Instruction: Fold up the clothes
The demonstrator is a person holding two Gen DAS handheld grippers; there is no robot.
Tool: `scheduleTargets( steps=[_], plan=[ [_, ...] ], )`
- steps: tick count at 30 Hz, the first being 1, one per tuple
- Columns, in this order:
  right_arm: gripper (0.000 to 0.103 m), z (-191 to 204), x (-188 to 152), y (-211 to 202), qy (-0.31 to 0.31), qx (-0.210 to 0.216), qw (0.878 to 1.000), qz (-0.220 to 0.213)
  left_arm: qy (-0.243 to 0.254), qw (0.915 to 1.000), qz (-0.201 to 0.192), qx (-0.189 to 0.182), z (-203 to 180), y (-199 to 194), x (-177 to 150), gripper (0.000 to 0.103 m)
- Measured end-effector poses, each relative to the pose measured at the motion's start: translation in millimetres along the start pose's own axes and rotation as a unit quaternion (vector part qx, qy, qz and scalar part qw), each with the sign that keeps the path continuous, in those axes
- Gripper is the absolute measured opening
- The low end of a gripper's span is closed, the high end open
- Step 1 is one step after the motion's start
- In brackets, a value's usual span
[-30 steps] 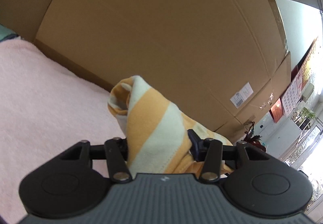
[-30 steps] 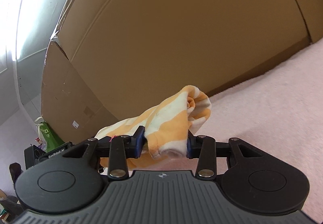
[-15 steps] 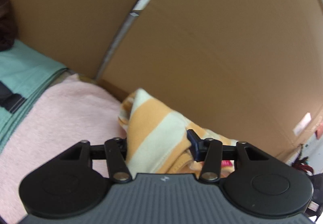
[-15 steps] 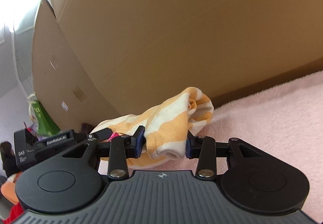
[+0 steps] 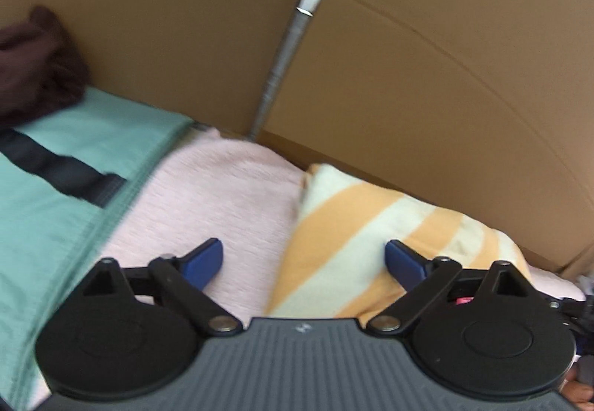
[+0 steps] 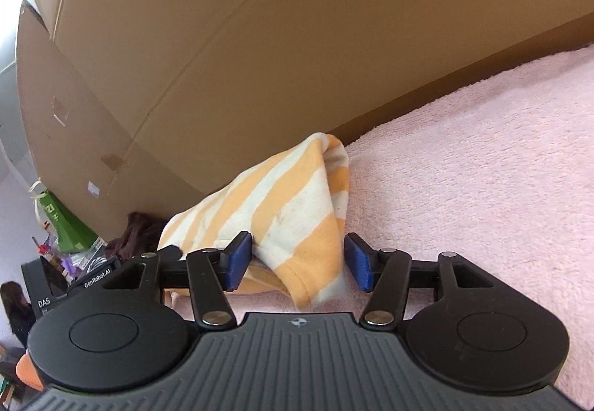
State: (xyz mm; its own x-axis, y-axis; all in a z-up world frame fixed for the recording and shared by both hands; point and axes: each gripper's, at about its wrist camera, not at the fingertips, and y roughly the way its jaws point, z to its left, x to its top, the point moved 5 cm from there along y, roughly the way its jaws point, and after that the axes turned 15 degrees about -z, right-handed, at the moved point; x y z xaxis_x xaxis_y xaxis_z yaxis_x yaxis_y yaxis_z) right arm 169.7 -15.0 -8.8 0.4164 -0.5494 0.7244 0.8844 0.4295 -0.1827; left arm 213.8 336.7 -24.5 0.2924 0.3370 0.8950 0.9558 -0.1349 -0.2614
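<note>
An orange-and-white striped garment (image 5: 371,225) lies bunched on the pink towel surface (image 5: 230,188), close to the cardboard wall. My left gripper (image 5: 304,260) is open wide. Its right pad sits beside the garment, and its left pad hangs over bare pink towel. In the right wrist view the same garment (image 6: 289,203) droops between the blue pads of my right gripper (image 6: 299,262). That gripper stands open, with its pads flanking the fabric. The garment's lower edge rests on the pink surface (image 6: 464,170).
Tall cardboard boxes (image 5: 445,77) wall off the far side. A teal garment (image 5: 74,151) with a dark strap (image 5: 63,166) lies to the left, with a dark brown cloth (image 5: 33,69) behind it. In the right wrist view a green bag (image 6: 63,222) and a seated person (image 6: 15,311) are at far left.
Both grippers were shut on the striped garment and have opened, the left one wide. The garment has dropped from hanging in the air onto the pink surface, and the left view has swung left.
</note>
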Motion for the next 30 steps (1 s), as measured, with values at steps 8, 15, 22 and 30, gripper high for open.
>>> scheduleTargets(
  steps=[8,15,22,30],
  plan=[
    [0.053,-2.4,38.5,-42.2,0.027,-0.006,0.988,-0.155,0.096,0.983,-0.14,0.069,-18.9,-32.1,28.6,0.07],
    [0.027,27.9,18.2,-26.2,-0.051,0.062,0.992,-0.094,0.14,0.9813,-0.132,-0.008,-78.1,-24.2,29.3,0.07],
    [0.03,21.8,5.8,-21.2,-0.035,0.07,0.997,-0.026,0.087,0.9951,-0.046,0.007,-57.6,10.7,6.1,0.079],
    [0.029,25.6,2.5,-10.8,-0.069,0.051,0.996,-0.013,-0.001,0.9998,0.019,-0.007,-34.9,17.1,1.0,0.094]
  ],
)
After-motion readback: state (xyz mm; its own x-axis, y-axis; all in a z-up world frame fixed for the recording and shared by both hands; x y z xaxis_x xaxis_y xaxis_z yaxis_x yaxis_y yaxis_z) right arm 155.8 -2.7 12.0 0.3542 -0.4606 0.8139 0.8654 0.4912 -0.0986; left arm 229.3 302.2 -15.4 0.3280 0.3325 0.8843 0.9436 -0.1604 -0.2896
